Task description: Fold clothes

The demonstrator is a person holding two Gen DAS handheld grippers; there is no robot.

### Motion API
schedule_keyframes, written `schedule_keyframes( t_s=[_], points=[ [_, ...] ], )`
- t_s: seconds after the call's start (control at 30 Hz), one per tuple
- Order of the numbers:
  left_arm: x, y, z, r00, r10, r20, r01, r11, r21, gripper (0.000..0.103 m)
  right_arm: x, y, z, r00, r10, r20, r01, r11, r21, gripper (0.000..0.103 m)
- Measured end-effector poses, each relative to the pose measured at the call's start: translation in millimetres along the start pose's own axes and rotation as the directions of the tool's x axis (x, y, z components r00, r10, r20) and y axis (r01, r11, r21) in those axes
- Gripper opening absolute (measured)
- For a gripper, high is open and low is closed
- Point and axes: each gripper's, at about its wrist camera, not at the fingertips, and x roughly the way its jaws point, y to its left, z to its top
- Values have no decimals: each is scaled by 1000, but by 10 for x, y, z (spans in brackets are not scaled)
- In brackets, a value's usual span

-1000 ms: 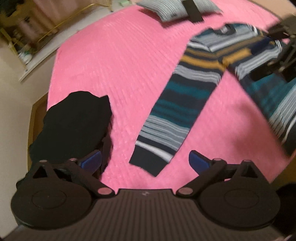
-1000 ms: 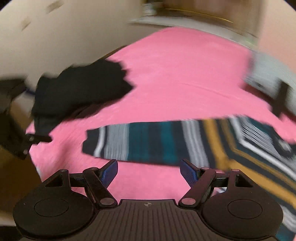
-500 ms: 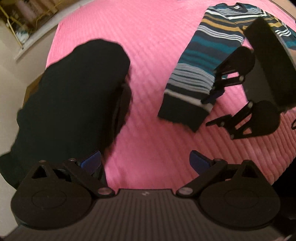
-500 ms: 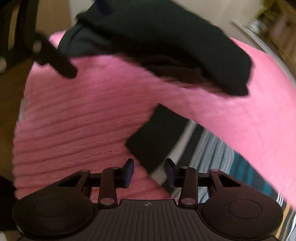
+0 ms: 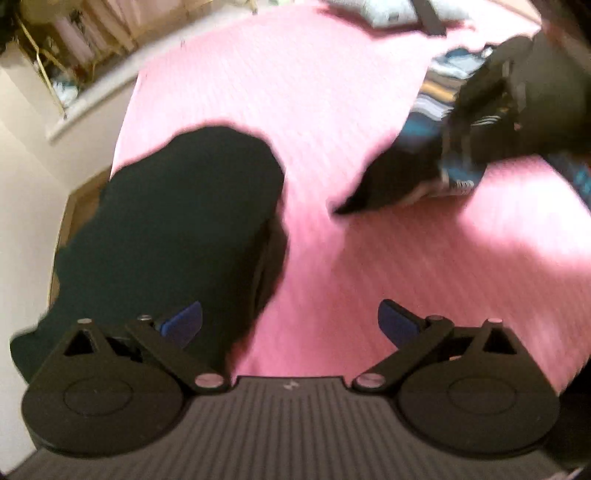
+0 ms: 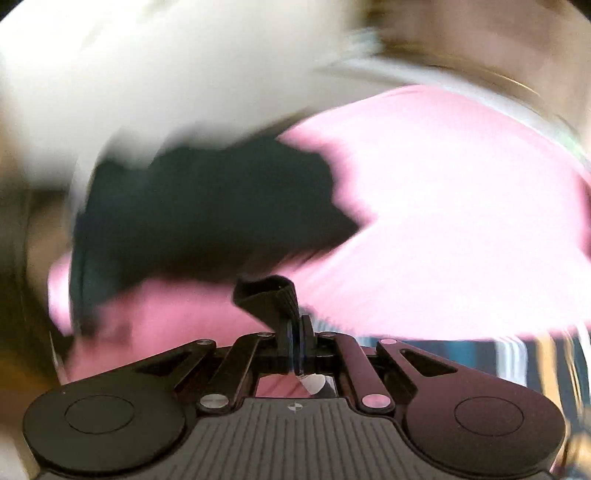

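overhead, pink bedspread [image 5: 332,92], black garment [image 5: 177,229], left tongs [image 5: 290,319] apart, right tongs [image 6: 297,332] clamping striped sleeve cuff [image 6: 266,295]

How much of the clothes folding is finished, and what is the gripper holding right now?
Done: a black garment lies bundled on the pink bedspread; whether it is neatly folded is unclear. In hand: the right gripper is shut on the dark cuff of the striped sweater, lifting its sleeve. The left gripper is open, holding nothing. Left: most of the sweater's folding.

Pink bedspread [image 5: 332,110]; striped pillow [image 5: 388,11] beyond.
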Motion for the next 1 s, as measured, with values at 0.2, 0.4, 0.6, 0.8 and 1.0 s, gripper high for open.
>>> schedule_keyframes(
  t_s=[0.2, 0.4, 0.6, 0.8, 1.0],
  points=[
    [48, -574, 815, 994, -56, 90, 49, 996, 81, 100, -1702, -1727, -135, 870, -364, 332, 163, 848, 504, 1],
    [253, -1705, 1591, 984, -147, 97, 132, 981, 144, 100, -2640, -3397, -1880, 730, -674, 110, 203, 368, 907, 1],
    [483, -2851, 2006, 976, -217, 32, 205, 952, 226, 100, -2282, -4277, -2946, 822, -569, -31, 183, 212, 960, 1],
    [562, -3611, 2270, 964, -266, -9, 254, 909, 329, 100, -2576, -4469, -2978, 821, -561, 103, 83, 296, 952, 1],
    [623, -4057, 2580, 962, -271, -25, 261, 895, 363, 100, -2534, -4774, -3291, 854, -519, 40, 112, 259, 959, 1]
  ],
)
